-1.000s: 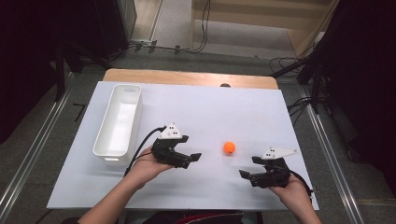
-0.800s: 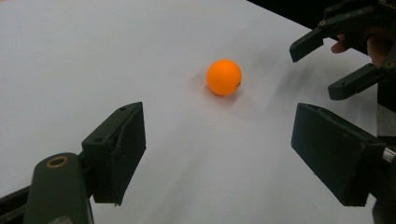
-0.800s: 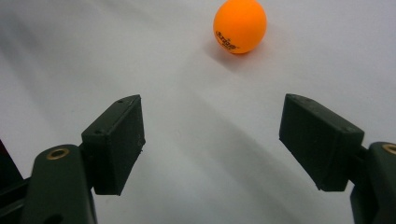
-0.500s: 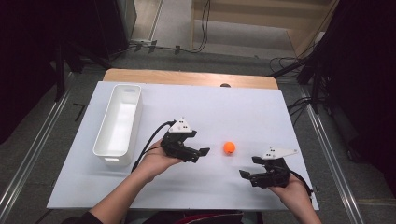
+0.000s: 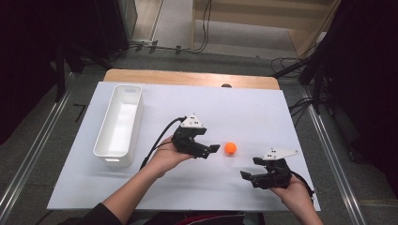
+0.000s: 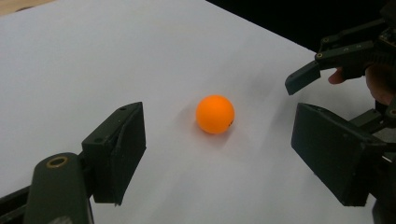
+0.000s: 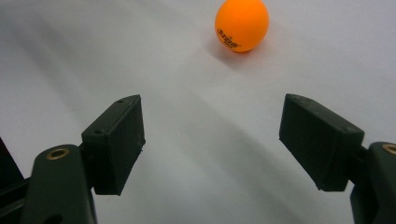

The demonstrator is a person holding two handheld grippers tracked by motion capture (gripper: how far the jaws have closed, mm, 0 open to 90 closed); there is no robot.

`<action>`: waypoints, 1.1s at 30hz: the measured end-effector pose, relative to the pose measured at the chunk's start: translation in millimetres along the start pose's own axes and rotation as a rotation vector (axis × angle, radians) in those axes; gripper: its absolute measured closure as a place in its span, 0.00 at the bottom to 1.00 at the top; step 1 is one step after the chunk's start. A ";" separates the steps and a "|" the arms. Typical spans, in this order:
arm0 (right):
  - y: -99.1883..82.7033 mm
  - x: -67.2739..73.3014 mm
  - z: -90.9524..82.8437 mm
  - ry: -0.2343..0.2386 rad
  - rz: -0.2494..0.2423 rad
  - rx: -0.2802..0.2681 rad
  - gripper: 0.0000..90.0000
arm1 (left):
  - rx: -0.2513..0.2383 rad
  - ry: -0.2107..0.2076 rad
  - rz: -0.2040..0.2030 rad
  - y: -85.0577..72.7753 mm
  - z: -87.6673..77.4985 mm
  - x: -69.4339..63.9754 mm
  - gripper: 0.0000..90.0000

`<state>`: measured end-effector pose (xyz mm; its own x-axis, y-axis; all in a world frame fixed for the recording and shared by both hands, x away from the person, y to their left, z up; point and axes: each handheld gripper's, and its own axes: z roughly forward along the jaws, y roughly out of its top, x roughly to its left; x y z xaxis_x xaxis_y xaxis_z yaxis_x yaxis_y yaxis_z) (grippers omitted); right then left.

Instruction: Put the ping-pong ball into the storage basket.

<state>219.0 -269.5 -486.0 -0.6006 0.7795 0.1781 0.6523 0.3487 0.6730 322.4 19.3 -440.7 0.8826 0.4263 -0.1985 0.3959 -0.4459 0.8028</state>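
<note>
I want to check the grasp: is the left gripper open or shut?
Open. The left gripper has its jaws wide apart, with the orange ball ahead, untouched.

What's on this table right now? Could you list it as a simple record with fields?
surface: white table
ball: orange ball, lying loose on the table, nothing touching it
container: white bin, at the table's left side
left gripper: jaws open, pointed at the ball, close beside it
right gripper: jaws open, farther from the ball, nearer the table's front edge
held things: none
</note>
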 end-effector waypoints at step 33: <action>-2.1 -0.2 -3.2 -0.005 0.005 -0.001 0.23 | 0.024 -0.008 0.019 28.0 51.7 -7.5 0.19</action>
<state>216.3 -272.0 -485.2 -0.5947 0.7840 0.1779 0.6547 0.3439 0.6731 340.0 -37.0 -445.8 0.8920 0.4115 -0.1873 0.3846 -0.4728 0.7928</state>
